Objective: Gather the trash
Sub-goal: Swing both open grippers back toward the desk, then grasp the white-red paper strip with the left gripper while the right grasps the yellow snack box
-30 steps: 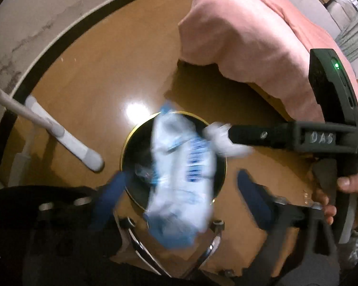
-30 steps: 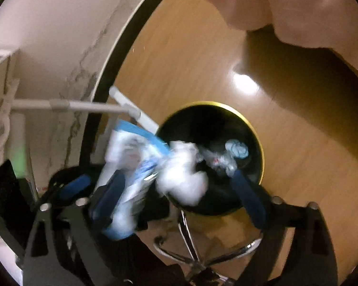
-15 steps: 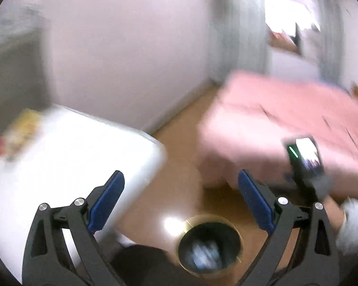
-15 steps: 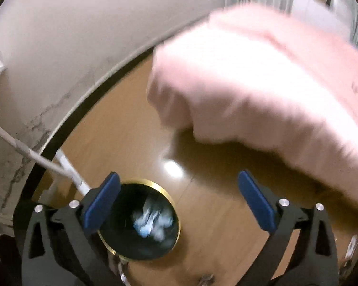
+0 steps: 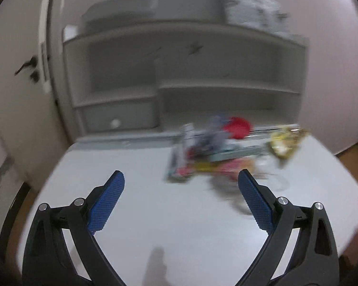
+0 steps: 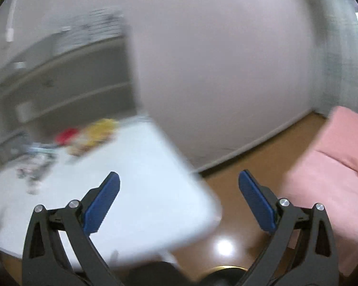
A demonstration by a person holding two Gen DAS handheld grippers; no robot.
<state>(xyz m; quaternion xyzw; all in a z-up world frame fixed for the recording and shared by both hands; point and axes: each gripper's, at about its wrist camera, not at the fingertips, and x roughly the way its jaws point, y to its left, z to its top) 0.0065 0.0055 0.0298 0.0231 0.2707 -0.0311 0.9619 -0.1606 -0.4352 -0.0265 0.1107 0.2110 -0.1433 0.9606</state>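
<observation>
The left gripper (image 5: 181, 184) and right gripper (image 6: 179, 186) both stand spread wide with nothing between the blue pads (image 5: 107, 202). A second ago each carried a scrap over the bin (image 6: 226, 268); those were dropped in, and both grippers have swung up toward the desk (image 5: 179, 214). The remaining trash (image 5: 217, 150), a blurred heap of wrappers, lies on the desk's far side below the shelves (image 5: 179, 71), so another pickup looks next.

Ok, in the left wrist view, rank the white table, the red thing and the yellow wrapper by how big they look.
1. White table, by far the largest.
2. Yellow wrapper and red thing: they look about alike through the blur, so I will not rank them.
</observation>
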